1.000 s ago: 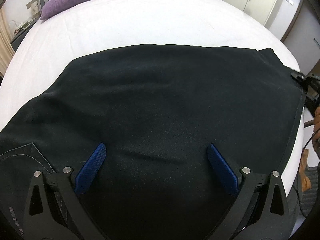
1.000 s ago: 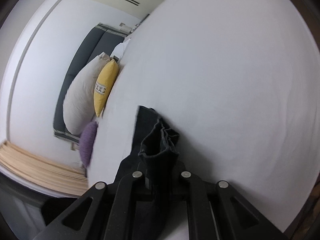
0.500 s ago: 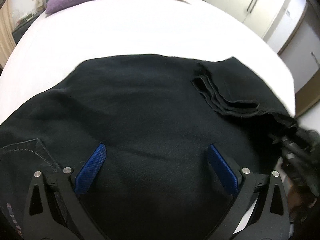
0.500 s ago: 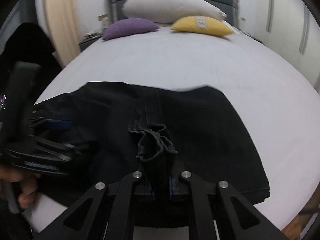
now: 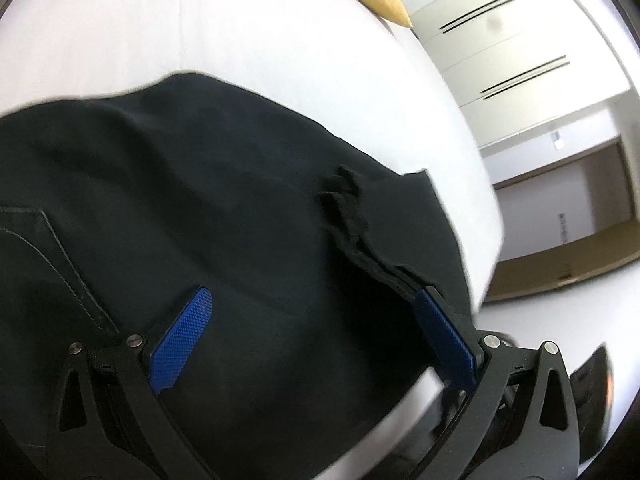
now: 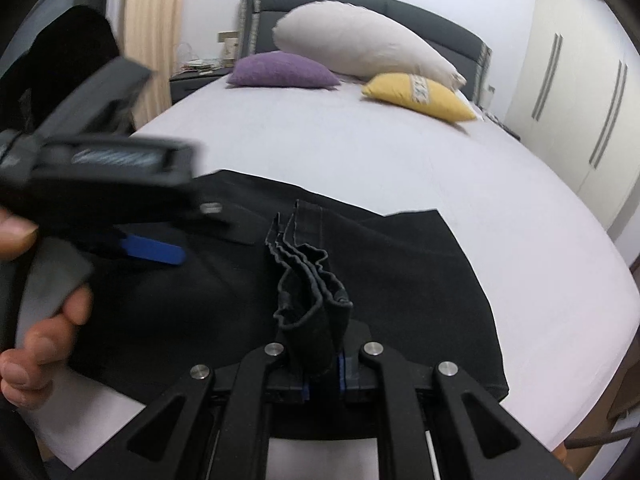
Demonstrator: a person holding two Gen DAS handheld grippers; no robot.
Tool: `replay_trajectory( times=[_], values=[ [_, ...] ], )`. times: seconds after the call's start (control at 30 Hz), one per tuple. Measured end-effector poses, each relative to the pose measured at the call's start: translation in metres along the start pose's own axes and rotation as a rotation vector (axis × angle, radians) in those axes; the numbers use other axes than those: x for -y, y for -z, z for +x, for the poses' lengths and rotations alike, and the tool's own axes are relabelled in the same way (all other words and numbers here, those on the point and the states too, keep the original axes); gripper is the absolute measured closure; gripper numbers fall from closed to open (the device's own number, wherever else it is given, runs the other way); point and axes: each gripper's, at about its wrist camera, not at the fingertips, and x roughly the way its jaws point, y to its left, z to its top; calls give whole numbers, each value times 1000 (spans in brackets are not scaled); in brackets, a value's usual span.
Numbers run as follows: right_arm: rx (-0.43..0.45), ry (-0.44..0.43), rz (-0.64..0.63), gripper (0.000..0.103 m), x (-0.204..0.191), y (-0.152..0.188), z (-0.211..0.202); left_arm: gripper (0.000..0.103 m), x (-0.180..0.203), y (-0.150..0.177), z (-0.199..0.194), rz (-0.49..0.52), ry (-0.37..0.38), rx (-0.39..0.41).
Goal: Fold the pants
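Note:
Black pants (image 5: 240, 200) lie spread on the white bed (image 5: 200, 28), with a stitched pocket (image 5: 52, 256) at the left. My left gripper (image 5: 316, 320) hovers open just above the cloth with nothing between its blue pads (image 5: 184, 332). My right gripper (image 6: 322, 376) is shut on the bunched hem (image 6: 312, 280) of the pants (image 6: 420, 280) and holds it up over the folded cloth. In the right wrist view the left gripper's blue pad (image 6: 152, 250) shows at the left, with a hand (image 6: 40, 340) on its handle. The same bunched hem (image 5: 348, 208) rises in the left wrist view.
At the head of the bed lie a purple cushion (image 6: 284, 70), a yellow cushion (image 6: 420, 96) and a long white pillow (image 6: 360, 40) against a dark headboard (image 6: 360, 0). White wardrobe doors (image 6: 580, 100) stand to the right. The bed's near edge (image 6: 560, 400) runs close by.
The right gripper has swung round with the hem and carried it over the pants, folding the leg end onto the rest. The left gripper rolled and shifted sideways, staying open.

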Motion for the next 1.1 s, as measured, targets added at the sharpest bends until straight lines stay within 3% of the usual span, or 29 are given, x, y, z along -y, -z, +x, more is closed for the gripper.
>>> replay_trajectory(
  times=[0.1,0.33,0.43,0.5,0.57,0.67,0.87,1.0,1.1],
  values=[
    [13,-18,-42,92,-22,-4,-5,0,-12,-6,-7,-64,71,-19],
    [19,-82,-96,92,-65,-17,-4,2,-46,-23,-27,-114,136,-24],
    [34,-115,-124,92,-86,-24,-6,24,-53,-32,-27,-115,140,-48],
    [41,-133,-144,92,-98,-28,-6,57,-61,-35,-32,-106,137,-65],
    [39,-143,-168,92,-109,-31,-5,72,-65,-38,-37,-92,126,-72],
    [27,-144,-174,92,-117,-31,-2,79,-65,-30,-42,-69,113,-65],
    [8,-146,-183,92,-123,-33,4,79,-63,-31,-56,-13,56,-57],
    [-19,-165,-200,91,-129,-28,13,79,-84,-31,-61,-16,10,-43],
    [-68,-213,-174,84,-132,-20,31,79,-96,-29,-62,-34,-18,-24]
  ],
)
